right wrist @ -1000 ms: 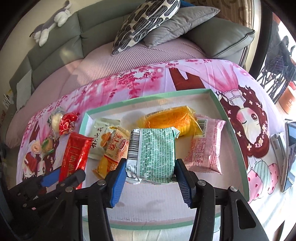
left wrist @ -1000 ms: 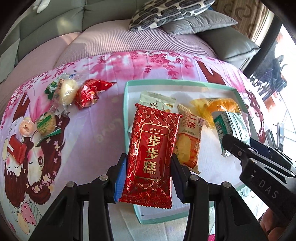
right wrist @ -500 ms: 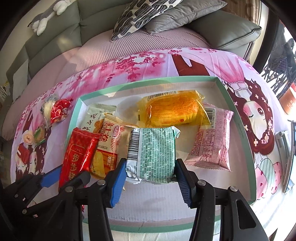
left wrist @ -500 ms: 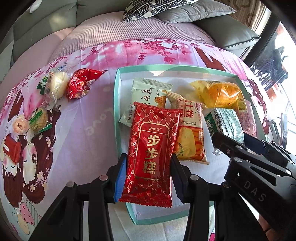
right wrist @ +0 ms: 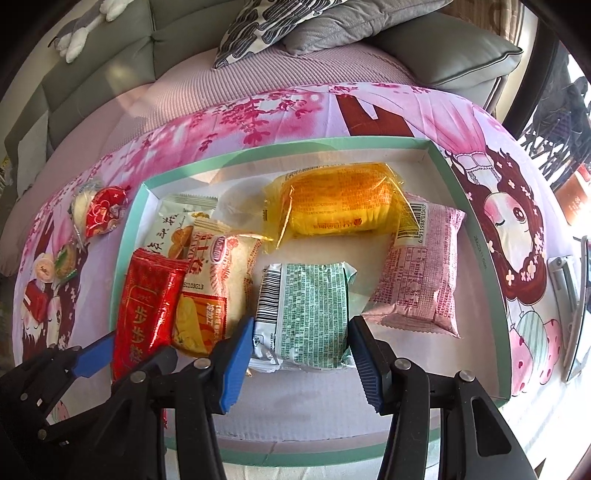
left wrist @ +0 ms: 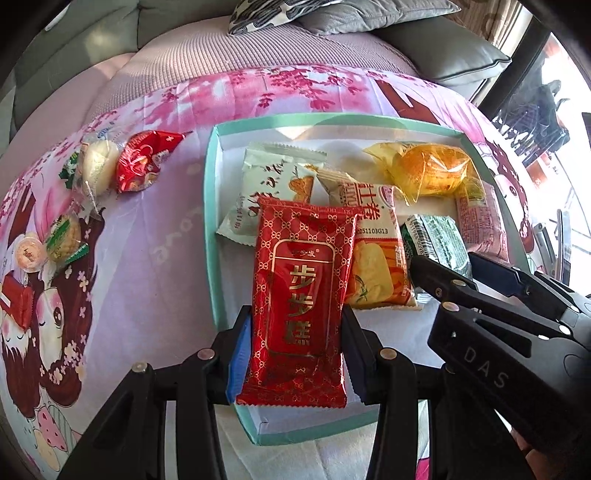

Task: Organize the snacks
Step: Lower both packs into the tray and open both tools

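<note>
My left gripper (left wrist: 295, 354) is shut on a red snack packet (left wrist: 301, 299) with gold characters, held over the near left part of the mint-green tray (left wrist: 211, 206). It also shows in the right wrist view (right wrist: 147, 306). My right gripper (right wrist: 301, 354) is shut on a green-and-white packet (right wrist: 306, 314) low over the tray's middle (right wrist: 469, 206). In the tray lie a white-green packet (left wrist: 266, 188), an orange-white packet (left wrist: 376, 251), a yellow cake pack (right wrist: 340, 206) and a pink packet (right wrist: 421, 273).
Loose snacks lie on the pink printed cloth left of the tray: a red wrapped sweet (left wrist: 142, 166), a white bun (left wrist: 96, 166), a green-wrapped biscuit (left wrist: 64, 236) and a small red box (left wrist: 14, 299). A sofa with cushions (right wrist: 288, 29) stands behind. A phone (right wrist: 576, 314) lies at the right.
Both grippers have moved forward over the tray with their packets still held. The tray and its snacks sit larger and closer in both views.
</note>
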Tool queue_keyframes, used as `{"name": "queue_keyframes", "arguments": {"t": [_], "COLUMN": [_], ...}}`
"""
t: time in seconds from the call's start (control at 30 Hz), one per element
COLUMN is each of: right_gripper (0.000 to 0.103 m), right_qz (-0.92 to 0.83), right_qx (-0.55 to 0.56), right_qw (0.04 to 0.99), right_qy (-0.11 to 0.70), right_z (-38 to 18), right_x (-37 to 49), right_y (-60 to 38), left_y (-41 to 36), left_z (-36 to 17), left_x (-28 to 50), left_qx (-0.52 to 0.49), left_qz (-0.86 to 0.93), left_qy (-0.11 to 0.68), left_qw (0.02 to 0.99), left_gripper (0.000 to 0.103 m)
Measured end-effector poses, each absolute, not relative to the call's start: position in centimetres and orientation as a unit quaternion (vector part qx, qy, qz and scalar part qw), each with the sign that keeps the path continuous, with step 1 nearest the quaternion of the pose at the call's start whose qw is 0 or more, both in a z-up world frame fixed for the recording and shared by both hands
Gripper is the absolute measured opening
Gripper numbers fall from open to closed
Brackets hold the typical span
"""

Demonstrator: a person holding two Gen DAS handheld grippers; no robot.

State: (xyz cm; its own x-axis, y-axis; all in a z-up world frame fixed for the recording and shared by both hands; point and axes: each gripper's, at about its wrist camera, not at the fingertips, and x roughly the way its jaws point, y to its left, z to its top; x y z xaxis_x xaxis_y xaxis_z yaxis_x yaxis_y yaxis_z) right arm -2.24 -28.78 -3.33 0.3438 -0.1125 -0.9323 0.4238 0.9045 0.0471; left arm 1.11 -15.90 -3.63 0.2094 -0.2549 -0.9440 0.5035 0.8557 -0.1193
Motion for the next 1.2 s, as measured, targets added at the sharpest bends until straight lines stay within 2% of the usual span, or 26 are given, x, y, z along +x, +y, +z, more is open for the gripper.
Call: {"name": "queue_keyframes", "arguments": {"t": [0.13, 0.27, 0.7, 0.9, 1.03, 1.2], "right_gripper": [0.056, 0.062, 0.081, 0.083, 0.083, 0.083], "right_qz": [-0.170, -0.173, -0.182, -0.190, -0.196, -0.204], "right_qx": [0.139, 0.141, 0.156, 0.166, 0.179, 0.193], "right_qw": [0.804, 0.798, 0.794, 0.808, 0.812, 0.816], "right_qy": [0.552, 0.560, 0.558, 0.533, 0.520, 0.506], "right_z": [-3.6, -4.2, -5.0, -3.7, -3.0, -2.4], "right_x": [-2.2, -2.0, -2.0, -2.8, -3.2, -3.5], "right_y": [-28.8, -29.0, -29.7, -30.2, -30.7, -31.2], "left_y": [-16.2, -16.3, -16.5, -16.3, -15.9, -14.5], "left_z": [-4.2, -4.7, -5.3, -4.3, -3.4, -2.4], "left_x": [0.7, 0.8, 0.8, 1.1, 1.4, 2.3], "left_qx": [0.115, 0.113, 0.093, 0.083, 0.071, 0.033], "left_qz": [-0.244, -0.240, -0.248, -0.249, -0.251, -0.251], "left_qy": [0.583, 0.588, 0.602, 0.591, 0.582, 0.577], "left_qw": [0.767, 0.765, 0.754, 0.763, 0.770, 0.776], "left_gripper": [0.047, 0.048, 0.063, 0.066, 0.076, 0.076]}}
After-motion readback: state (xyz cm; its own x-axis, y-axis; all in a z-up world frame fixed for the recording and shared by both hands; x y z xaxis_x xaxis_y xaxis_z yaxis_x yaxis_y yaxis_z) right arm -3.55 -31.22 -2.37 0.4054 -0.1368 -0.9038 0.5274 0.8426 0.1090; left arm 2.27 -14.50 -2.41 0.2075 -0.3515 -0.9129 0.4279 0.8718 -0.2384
